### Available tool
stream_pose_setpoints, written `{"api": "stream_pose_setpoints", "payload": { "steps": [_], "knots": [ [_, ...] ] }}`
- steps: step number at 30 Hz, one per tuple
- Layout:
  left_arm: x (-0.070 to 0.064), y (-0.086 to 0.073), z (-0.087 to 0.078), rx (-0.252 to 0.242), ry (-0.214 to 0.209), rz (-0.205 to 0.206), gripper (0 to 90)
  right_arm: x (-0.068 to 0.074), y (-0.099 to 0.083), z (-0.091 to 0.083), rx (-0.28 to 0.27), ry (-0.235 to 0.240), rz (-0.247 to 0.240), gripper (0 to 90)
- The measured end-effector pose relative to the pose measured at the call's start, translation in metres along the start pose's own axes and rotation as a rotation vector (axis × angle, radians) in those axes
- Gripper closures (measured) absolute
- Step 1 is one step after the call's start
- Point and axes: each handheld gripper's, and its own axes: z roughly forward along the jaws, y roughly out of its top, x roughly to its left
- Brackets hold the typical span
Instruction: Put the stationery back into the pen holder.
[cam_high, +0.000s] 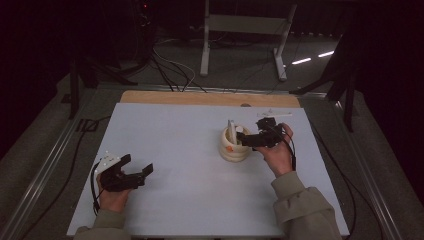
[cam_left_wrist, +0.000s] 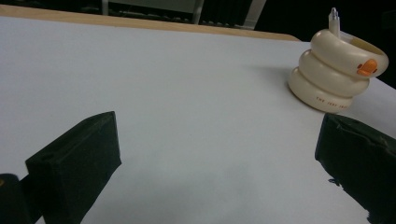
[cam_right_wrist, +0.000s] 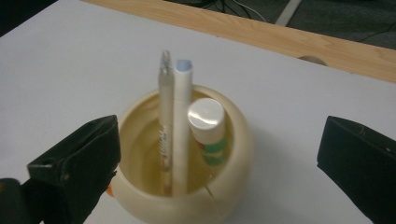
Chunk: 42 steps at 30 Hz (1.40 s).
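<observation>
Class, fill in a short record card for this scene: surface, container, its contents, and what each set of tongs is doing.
Surface: white table top
Container: cream ringed holder, upright
Contents: silver pen, white pen, white-capped tube
Right tongs: open, poised just above the holder
Left tongs: open, holding nothing, well apart from the holder

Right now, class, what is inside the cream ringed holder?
Inside the holder stand a silver pen, a white pen and a white-capped glue stick. Its walls hide their lower ends.
</observation>
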Motion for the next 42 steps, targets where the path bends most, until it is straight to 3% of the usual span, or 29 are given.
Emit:
{"api": "stream_pose_setpoints", "payload": {
  "steps": [12,17,26,32,42],
  "knots": [
    [-0.001,0.004,-0.008,-0.007,-0.006,0.016,0.5,-0.018,-0.022,-0.028,-0.024,-0.081,-0.017,0.0],
    [-0.002,0.005,-0.011,-0.009,0.004,0.040,0.5,-0.022,-0.036,-0.037,-0.029,-0.097,-0.018,0.0],
    [-0.003,0.007,-0.017,-0.026,0.004,0.059,0.5,-0.022,-0.062,-0.049,-0.029,-0.137,-0.077,0.0],
    [-0.004,0.008,-0.019,-0.030,0.007,0.066,0.1,-0.022,-0.080,-0.056,-0.040,-0.132,-0.085,0.0],
    [-0.001,0.007,-0.024,-0.057,0.015,0.061,0.1,-0.027,-0.109,-0.067,-0.069,-0.139,-0.052,0.0]
  ]
}}
